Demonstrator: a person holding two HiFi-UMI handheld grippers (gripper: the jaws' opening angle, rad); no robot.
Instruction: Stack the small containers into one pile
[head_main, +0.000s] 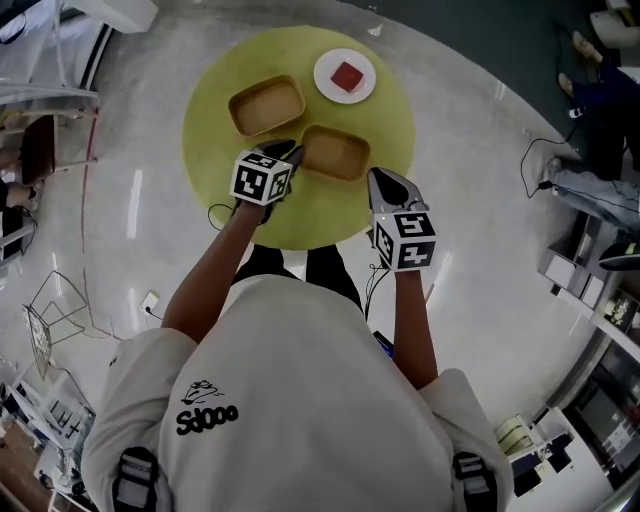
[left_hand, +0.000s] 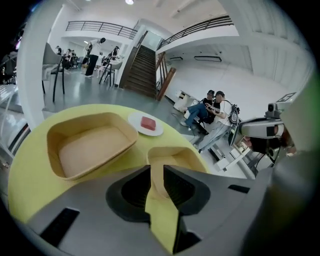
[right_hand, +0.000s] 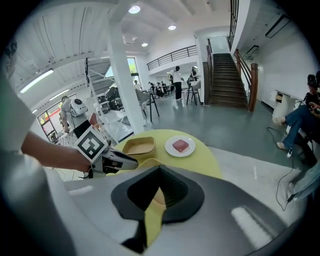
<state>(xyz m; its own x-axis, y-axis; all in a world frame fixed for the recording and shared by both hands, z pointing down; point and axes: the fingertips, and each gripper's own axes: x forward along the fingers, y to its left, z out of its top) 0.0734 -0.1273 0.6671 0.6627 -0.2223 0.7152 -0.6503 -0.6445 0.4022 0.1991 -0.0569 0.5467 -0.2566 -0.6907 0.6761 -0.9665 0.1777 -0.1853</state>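
My left gripper's (head_main: 292, 152) jaws, a narrow gap apart, straddle the left rim of the near tan rectangular paper container (head_main: 335, 152) at centre frame, probably to lift it into the matching container (head_main: 267, 106) at upper left. My right gripper (head_main: 382, 180) waits beside it, jaws together and empty.

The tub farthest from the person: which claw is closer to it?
Left. The left claw sits just in front of the far tub, at the near tub's left edge. The right claw is beyond the near tub's right end, much farther.
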